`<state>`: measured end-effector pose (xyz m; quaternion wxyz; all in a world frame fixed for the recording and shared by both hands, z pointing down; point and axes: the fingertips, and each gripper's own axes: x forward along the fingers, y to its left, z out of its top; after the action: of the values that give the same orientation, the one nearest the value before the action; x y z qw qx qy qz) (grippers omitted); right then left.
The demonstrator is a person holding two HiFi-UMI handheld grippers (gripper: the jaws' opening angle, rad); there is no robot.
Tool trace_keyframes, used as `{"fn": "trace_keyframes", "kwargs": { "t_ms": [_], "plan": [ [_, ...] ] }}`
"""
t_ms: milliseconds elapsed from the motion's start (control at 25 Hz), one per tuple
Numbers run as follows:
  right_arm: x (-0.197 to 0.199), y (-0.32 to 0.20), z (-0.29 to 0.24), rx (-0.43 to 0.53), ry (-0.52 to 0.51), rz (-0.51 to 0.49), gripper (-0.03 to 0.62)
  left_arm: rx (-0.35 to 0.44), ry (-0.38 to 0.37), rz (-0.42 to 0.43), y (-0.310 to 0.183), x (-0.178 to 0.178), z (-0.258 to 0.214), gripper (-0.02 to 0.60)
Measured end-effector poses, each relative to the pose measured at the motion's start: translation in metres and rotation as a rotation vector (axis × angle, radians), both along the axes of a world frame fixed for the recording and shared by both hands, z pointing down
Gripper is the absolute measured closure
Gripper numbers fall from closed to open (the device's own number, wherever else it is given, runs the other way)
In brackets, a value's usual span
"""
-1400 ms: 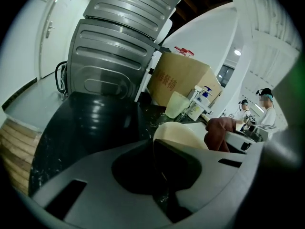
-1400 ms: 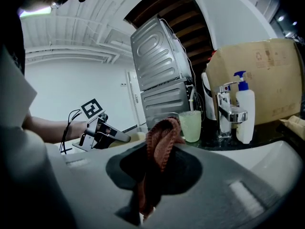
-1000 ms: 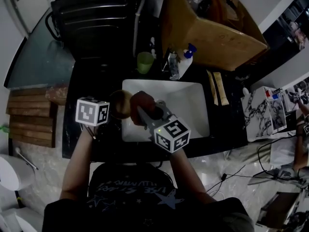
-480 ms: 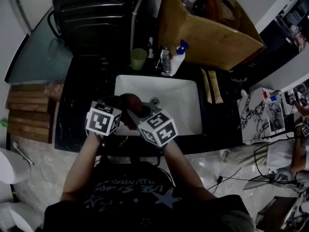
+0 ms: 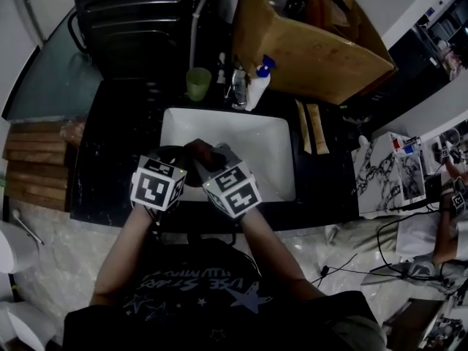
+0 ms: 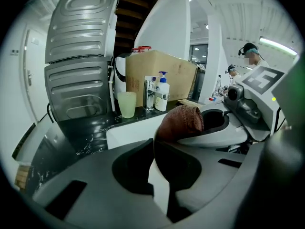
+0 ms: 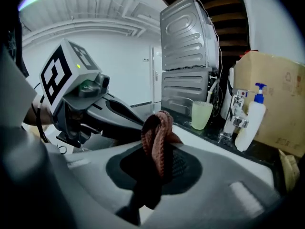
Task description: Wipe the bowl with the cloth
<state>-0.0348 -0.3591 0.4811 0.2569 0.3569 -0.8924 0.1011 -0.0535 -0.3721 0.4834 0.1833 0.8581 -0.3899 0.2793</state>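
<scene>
Over the white sink, near its front edge, I've got both grippers close together. My left gripper is clamped on the rim of the dark bowl. In its own view the bowl sits edge-on, with the rim running straight up out of the jaws and the open side facing right, toward my other hand. My right gripper is pinched shut on the reddish-brown cloth. The cloth's bunched into a folded loop whose long axis runs along the jaws, sticking out past the tips toward the left gripper.

From the head view you mostly just see the two marker cubes, with a dark bit of bowl and a lump of cloth poking out between them. You can't really read the grip from up there. The left gripper view does show the cloth wadded right up against the top edge of the bowl, touching it.

Both gripper views also show the back ledge side-on: a pale green cup, the tap and a white pump bottle, with a cardboard box behind. Only the left gripper view catches a person way off in the background.
</scene>
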Motion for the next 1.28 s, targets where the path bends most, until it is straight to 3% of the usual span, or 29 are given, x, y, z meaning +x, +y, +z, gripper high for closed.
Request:
{"fn": "trace_keyframes", "kwargs": {
  "t_ms": [320, 520, 760, 920, 1280],
  "plan": [
    [0.015, -0.001, 0.017, -0.017, 0.383, -0.031, 0.536, 0.001, 0.001, 0.016, -0.004, 0.006, 0.008, 0.565],
    [0.019, 0.002, 0.030, -0.087, 0.466, -0.097, 0.537, 0.035, -0.005, 0.021, -0.009, 0.006, 0.004, 0.564],
    [-0.001, 0.014, 0.044, -0.260, 0.302, -0.165, 0.537, 0.065, -0.017, 0.018, -0.010, 0.003, 0.000, 0.563],
    [-0.018, 0.021, 0.051, -0.380, 0.123, -0.173, 0.537, 0.075, -0.018, -0.005, -0.009, -0.003, -0.001, 0.561],
    [-0.041, 0.018, 0.028, -0.514, -0.302, -0.119, 0.537, 0.104, 0.005, -0.052, -0.011, -0.020, -0.002, 0.560]
  ]
}}
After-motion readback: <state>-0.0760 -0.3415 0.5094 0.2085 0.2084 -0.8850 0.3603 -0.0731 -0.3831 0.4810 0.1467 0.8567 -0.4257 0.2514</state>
